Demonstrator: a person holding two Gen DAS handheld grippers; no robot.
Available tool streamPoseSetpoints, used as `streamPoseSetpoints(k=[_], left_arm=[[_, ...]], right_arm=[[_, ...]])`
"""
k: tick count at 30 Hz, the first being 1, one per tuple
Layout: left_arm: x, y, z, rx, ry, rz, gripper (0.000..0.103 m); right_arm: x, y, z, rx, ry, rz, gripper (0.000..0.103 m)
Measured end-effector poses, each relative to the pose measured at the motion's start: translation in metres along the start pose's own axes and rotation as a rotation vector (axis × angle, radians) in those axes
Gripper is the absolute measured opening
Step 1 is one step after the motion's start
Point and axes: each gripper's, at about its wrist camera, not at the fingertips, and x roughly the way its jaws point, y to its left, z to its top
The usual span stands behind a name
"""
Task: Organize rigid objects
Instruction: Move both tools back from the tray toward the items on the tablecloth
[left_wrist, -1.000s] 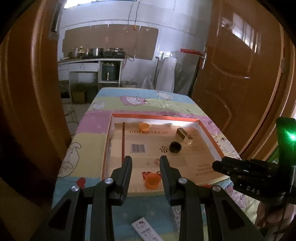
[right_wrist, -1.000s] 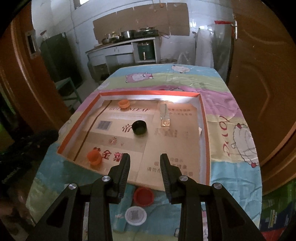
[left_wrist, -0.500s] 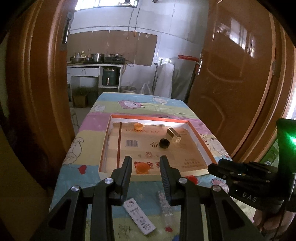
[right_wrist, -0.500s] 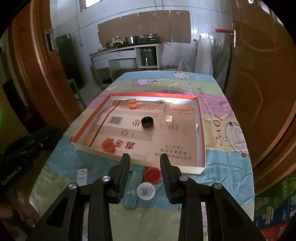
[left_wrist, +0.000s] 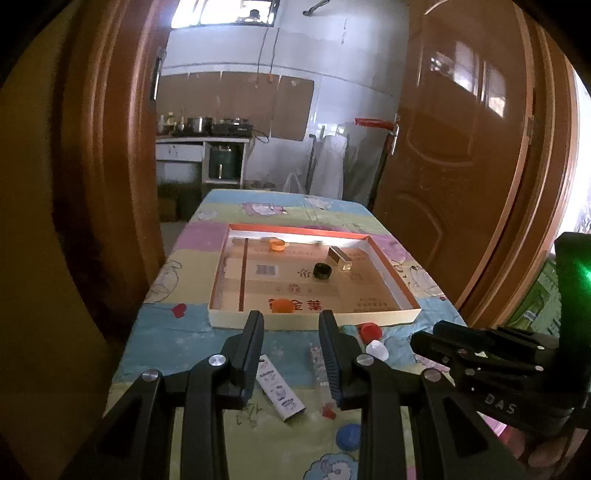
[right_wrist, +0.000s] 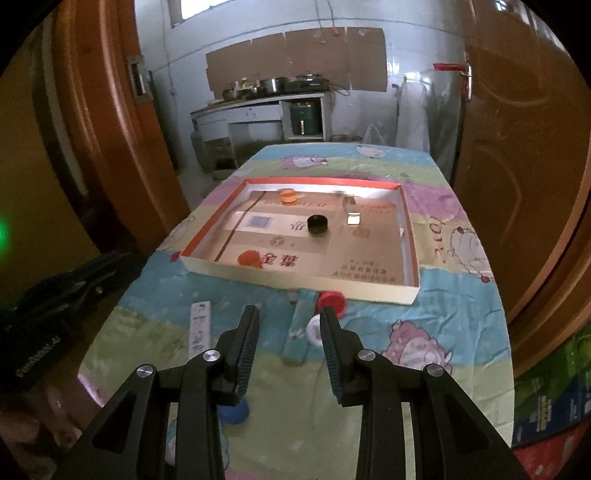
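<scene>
Both my claws, left claw (left_wrist: 291, 332) and right claw (right_wrist: 290, 326), gape empty. Risk: red cap (right_wrist: 331, 300) sits against white cap (right_wrist: 314, 329); a grab could knock either off the counter (right_wrist: 458, 325).

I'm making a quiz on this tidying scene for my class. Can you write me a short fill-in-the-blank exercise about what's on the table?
1. The cap near the middle of the tray is ____ in colour.
2. The number of orange caps in the tray is ____.
3. The red cap lies ____ the tray, by its near wall.
4. Both grippers hold ____.

Missing words: black; two; outside; nothing
</scene>
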Motion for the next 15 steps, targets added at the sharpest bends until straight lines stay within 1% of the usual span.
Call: streamPoseSetpoints(k=[4, 5, 6, 7, 8, 15], left_arm=[[-0.013, -0.001, -0.006, 0.0, -0.023, -0.002, 0.031], [-0.017, -0.002, -0.008, 0.003, -0.029, -0.002, 0.031], [-0.019, -0.003, -0.009, 0.005, -0.033, -0.001, 0.031], [-0.021, -0.004, -0.011, 0.009, -0.037, 0.0, 0.031], [-0.023, -0.005, -0.013, 0.013, -0.04, 0.002, 0.031], [-0.032, -0.005, -0.03, 0.028, -0.041, 0.012, 0.031]], right_arm=[[-0.013, 0.009, -0.009, -0.011, -0.01, 0.006, 0.035], [-0.016, 0.011, -0.011, -0.016, -0.014, 0.004, 0.036], [-0.019, 0.014, -0.014, -0.02, -0.016, 0.003, 0.039], [-0.023, 0.016, -0.017, -0.021, -0.019, 0.003, 0.047], [-0.024, 0.017, -0.019, -0.022, -0.021, 0.004, 0.05], [-0.033, 0.029, -0.038, -0.038, -0.022, 0.002, 0.052]])
